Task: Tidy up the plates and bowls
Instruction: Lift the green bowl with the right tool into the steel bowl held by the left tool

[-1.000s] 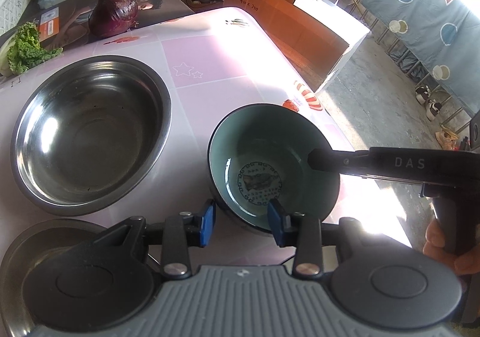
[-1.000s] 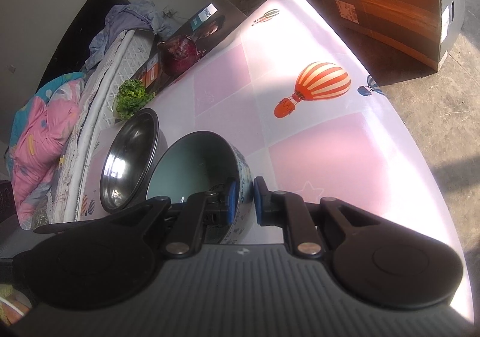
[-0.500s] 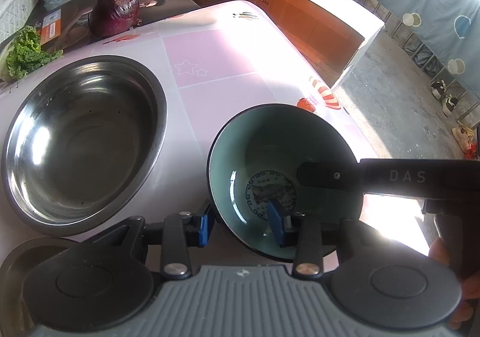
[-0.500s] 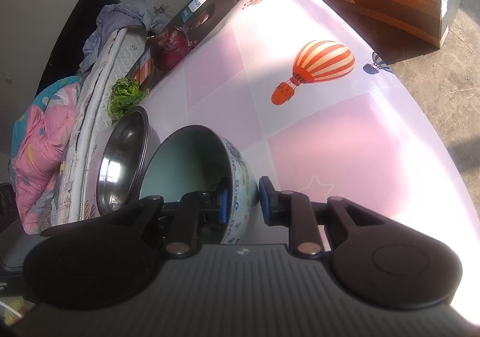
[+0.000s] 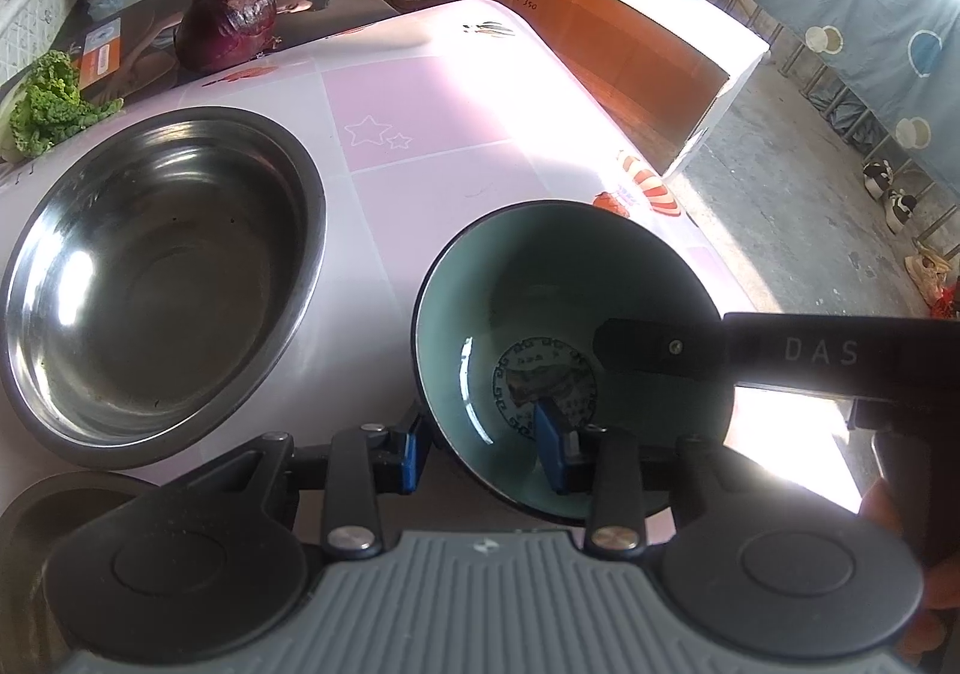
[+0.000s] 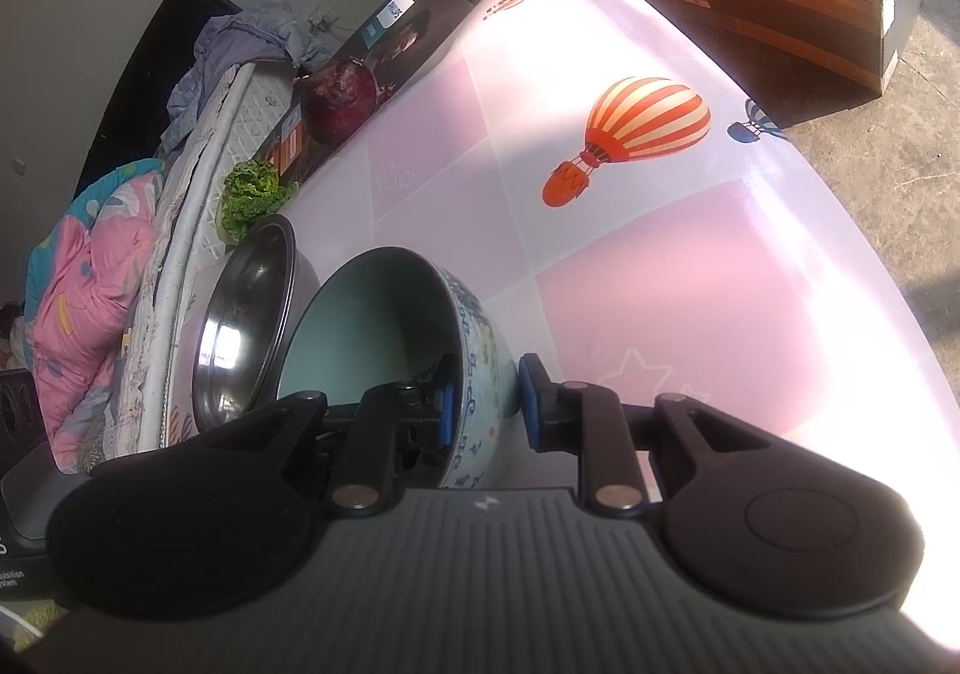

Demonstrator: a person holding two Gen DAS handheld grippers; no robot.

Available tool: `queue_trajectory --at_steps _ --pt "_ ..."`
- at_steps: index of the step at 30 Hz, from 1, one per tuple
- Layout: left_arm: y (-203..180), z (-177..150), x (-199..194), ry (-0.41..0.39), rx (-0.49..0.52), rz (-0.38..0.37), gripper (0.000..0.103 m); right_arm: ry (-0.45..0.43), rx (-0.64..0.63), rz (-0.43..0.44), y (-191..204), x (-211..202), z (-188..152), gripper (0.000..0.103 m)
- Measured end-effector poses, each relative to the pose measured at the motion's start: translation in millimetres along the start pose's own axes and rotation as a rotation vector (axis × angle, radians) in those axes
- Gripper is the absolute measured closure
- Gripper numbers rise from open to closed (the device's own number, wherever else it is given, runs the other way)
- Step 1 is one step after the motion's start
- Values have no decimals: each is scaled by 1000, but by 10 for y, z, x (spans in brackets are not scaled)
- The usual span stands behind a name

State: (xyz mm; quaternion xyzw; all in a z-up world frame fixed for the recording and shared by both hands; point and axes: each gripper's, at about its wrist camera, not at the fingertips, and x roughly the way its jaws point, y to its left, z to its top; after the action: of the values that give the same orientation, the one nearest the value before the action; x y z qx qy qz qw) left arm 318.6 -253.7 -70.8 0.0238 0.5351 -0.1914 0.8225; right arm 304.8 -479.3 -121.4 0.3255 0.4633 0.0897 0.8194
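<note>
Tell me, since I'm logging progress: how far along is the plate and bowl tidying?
Done: nothing looks stacked yet; the steel bowl is empty. In hand: the left gripper and right gripper both straddle the ceramic bowl at its rim, pads not pressing; the right jaws have just been opening. Left: grouping the ceramic bowl, steel bowl and the partly hidden steel dish at the near edge.

I see hard sunlight from the right blowing out the bench (image 6: 690,278) edge; fisheye bends borders, near claws sit shadowed.
</note>
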Motion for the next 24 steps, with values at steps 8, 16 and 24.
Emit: queue_trajectory --at_steps 8,16,24 --pt "8 -2 -30 -9 5 -7 66 -10 4 -4 15 -51 3 83" --pt "36 1 -160 -33 9 -9 66 -23 -9 3 125 -123 32 83" --pt "217 52 -452 -82 -12 -19 66 -41 -32 14 408 -225 96 83"
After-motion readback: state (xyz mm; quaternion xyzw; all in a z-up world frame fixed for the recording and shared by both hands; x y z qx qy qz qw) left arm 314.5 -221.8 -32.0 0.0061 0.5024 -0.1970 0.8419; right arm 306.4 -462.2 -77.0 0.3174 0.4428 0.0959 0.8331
